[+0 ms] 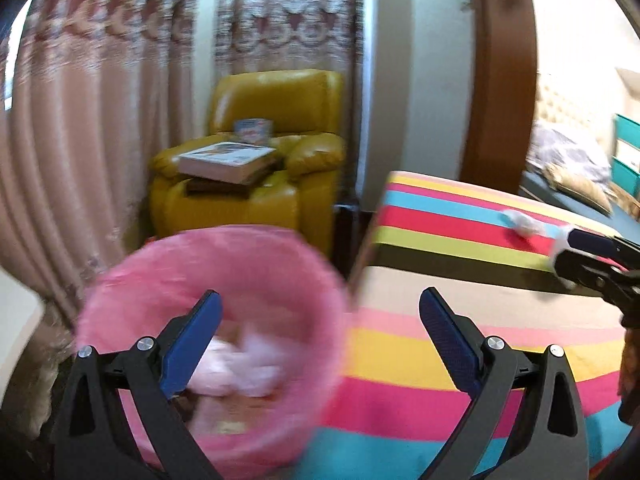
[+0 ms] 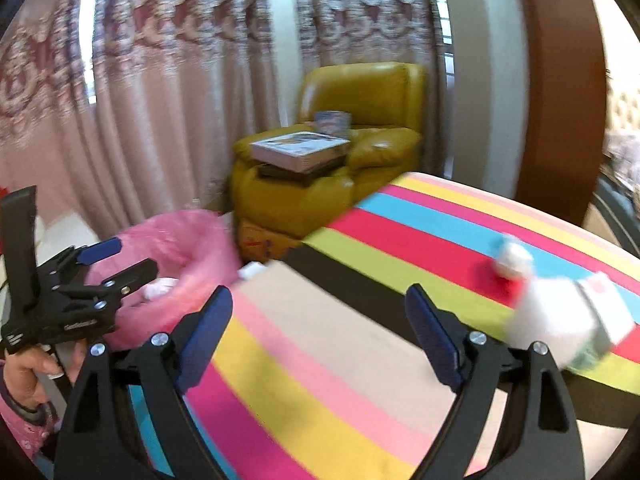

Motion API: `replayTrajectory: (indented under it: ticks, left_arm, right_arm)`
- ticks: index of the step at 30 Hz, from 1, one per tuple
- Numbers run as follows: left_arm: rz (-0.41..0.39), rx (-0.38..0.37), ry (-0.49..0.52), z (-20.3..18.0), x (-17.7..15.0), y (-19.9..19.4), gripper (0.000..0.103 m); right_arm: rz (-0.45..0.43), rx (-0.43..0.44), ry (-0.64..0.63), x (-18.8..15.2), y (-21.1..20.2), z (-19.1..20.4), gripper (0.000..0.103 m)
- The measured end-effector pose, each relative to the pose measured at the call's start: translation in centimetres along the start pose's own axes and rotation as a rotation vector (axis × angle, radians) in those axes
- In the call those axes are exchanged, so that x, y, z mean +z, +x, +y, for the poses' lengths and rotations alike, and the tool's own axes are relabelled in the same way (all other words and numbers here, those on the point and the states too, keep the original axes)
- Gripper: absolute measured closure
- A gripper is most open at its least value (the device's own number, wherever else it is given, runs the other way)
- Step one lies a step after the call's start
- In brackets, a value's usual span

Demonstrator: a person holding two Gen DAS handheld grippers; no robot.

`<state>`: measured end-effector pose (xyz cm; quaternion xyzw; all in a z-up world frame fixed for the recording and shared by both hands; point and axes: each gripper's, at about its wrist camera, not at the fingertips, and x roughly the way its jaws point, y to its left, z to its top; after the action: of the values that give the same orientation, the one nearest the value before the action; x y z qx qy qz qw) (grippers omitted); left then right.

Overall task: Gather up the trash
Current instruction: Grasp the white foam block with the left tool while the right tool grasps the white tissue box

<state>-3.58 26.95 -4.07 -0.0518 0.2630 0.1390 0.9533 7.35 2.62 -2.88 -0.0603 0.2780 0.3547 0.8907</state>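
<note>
Trash (image 2: pixel 513 261) is what we are after: a small white crumpled ball, likely tissue, lying on the red stripe of the striped table (image 2: pixel 320 340). Just beside it, nearer to us, sits a white carton (image 2: pixel 576 320) with a red and green print. It is too blurry for us to read any words on it.

We think the ball is very light and soft. It will squash flat when pinched, so we can take hold of it anywhere around its middle. The carton looks stiffer, with flat sides, so we would grab it across two flat sides. It might be slippery, and we cannot tell if it is empty.

Our right gripper (image 2: pixel 320 308) hangs over the table with its jaws spread wide and nothing between them. Our left gripper (image 1: pixel 320 316) is also spread wide and holds nothing. It hovers over the near rim of the pink bin (image 1: pixel 280 248) that stands just beside the table. The bin has a pink bag inside, and some pale crumpled bits (image 1: pixel 240 368) lie in it already.

Behind stands a yellow armchair (image 2: pixel 360 92) with a book (image 2: pixel 300 150) on it. We cannot read its cover.
</note>
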Motion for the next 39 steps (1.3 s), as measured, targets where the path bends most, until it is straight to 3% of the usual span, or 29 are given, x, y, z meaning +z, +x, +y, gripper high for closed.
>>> replayTrajectory:
  ticks: [12, 19, 27, 39]
  left_arm:
    - [0.038, -0.243, 0.108, -16.2, 1.5, 3.6, 0.01]
    - [0.087, -0.339, 0.123, -24.7, 1.8, 5.1, 0.01]
    - [0.116, -0.374, 0.107, -28.3, 2.4, 6.3, 0.01]
    - [0.166, -0.371, 0.063, -29.0, 2.9, 8.1, 0.01]
  right_arm:
    - [0.02, -0.254, 0.135, -3.2, -4.5, -14.7, 0.018]
    - [0.083, -0.323, 0.133, -4.1, -4.5, -20.6, 0.013]
    - [0.162, -0.28, 0.121, -4.3, -2.3, -24.1, 0.011]
    - [0.295, -0.244, 0.101, -2.6, 3.1, -26.5, 0.01]
